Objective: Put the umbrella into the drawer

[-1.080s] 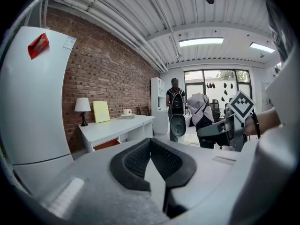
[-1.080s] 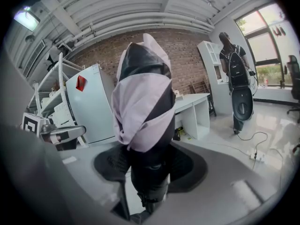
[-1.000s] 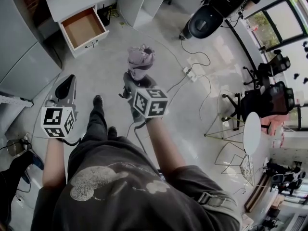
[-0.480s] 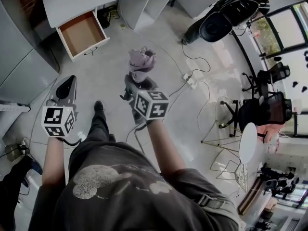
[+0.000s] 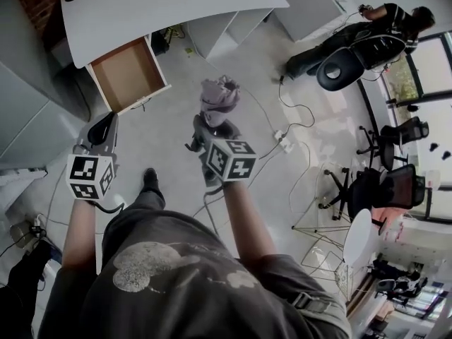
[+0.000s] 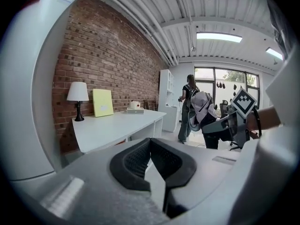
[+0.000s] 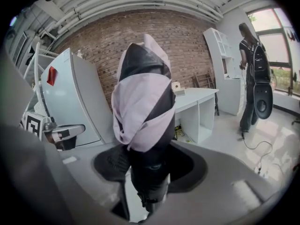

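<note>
umbrella: carry step, drawer not yet reached

left gripper: jaws closed, empty. drawer: open, well apart from the load. right gripper: jaws clamped on the folded umbrella's handle, canopy upright. next move likely calls for tipping it level over the drawer.

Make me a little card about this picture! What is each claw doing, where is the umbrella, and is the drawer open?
right gripper: shut on the umbrella's dark lower end
umbrella: folded, lilac and black, standing upright out of the jaws
left gripper: pads together, nothing between them
drawer: pulled open, looks empty inside
desk: white, the drawer sticks out from under it
umbrella in drawer: not yet, it is held above the floor, apart from the drawer
</note>
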`<state>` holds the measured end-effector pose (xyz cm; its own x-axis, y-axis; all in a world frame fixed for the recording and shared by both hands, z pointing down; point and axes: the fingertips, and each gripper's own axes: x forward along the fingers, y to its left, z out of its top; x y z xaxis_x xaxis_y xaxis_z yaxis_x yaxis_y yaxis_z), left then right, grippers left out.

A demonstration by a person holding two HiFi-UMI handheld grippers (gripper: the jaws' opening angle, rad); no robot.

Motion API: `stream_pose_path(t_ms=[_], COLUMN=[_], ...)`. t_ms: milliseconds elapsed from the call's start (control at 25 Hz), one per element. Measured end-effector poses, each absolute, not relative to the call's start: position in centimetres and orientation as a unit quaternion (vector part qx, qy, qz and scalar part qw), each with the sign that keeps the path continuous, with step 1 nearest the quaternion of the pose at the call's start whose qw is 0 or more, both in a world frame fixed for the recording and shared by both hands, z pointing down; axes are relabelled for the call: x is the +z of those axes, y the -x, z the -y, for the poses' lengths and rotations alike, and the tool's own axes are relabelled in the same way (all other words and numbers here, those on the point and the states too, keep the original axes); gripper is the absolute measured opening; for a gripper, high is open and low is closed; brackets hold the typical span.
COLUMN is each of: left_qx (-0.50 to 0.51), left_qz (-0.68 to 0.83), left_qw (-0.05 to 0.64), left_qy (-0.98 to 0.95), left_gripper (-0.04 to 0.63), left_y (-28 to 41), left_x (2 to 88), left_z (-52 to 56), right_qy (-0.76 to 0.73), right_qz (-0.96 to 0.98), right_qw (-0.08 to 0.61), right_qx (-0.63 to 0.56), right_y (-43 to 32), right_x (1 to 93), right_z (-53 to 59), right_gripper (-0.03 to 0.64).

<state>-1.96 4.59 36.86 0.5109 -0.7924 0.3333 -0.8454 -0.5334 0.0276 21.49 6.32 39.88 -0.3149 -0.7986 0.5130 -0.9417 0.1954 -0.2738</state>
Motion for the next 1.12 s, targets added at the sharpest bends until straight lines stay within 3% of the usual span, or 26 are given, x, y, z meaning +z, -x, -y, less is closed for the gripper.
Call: stream_pose_path(t_ms=[600,1120], left_qx=[0.131,0.134], left_qz=[0.54,0.689], left_qw=[0.125,0.168], left_qy=[-0.822,-0.692], left_gripper=[0.01,0.01], left_y=[10.7,16.2], left_x=[38.5,41.5], left_z=[5.3,6.2], right_qy=[-0.501,-0.318], right_qz=[0.806,0.879], right_qw=[0.187,0.271], right_qx=[0.251,0.232], right_y=[-12.8,-4.8], right_x=[40.7,46.8], right_z=[8.3,17.1], right_gripper=[0.206,0.206])
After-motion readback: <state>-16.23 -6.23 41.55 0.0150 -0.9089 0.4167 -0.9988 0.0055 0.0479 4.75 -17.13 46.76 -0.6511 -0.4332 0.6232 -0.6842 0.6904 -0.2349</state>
